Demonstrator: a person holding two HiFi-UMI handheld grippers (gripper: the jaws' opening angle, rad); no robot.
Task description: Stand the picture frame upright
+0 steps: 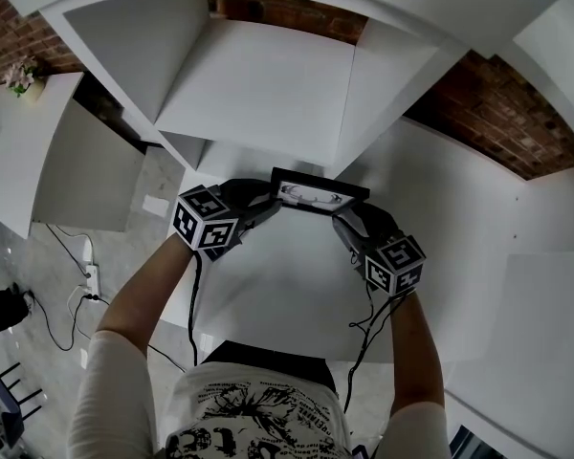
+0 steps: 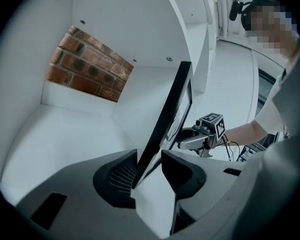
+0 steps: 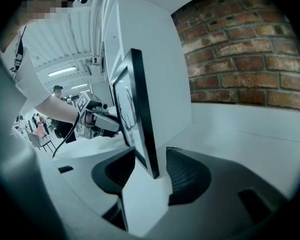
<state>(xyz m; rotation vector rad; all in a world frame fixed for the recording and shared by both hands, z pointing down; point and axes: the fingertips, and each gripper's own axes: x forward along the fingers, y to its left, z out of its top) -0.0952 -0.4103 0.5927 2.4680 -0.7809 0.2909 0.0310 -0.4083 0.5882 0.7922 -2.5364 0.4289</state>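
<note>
Picture frame [image 1: 320,192] stands upright on the white surface [image 1: 297,295].

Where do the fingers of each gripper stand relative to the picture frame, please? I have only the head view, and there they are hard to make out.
Observer: In the right gripper view the picture frame stands between the fingers of the right gripper, with a gap on each side.
Operator: And the left one, please?
Observer: The left gripper also has the frame's edge between its fingers. The finger on the right of that view is clear of it. The other is very close, and I cannot tell whether it touches.
Operator: Does the frame rest on anything?
Observer: Yes, in the right gripper view its lower corner sits on the white surface.
</note>
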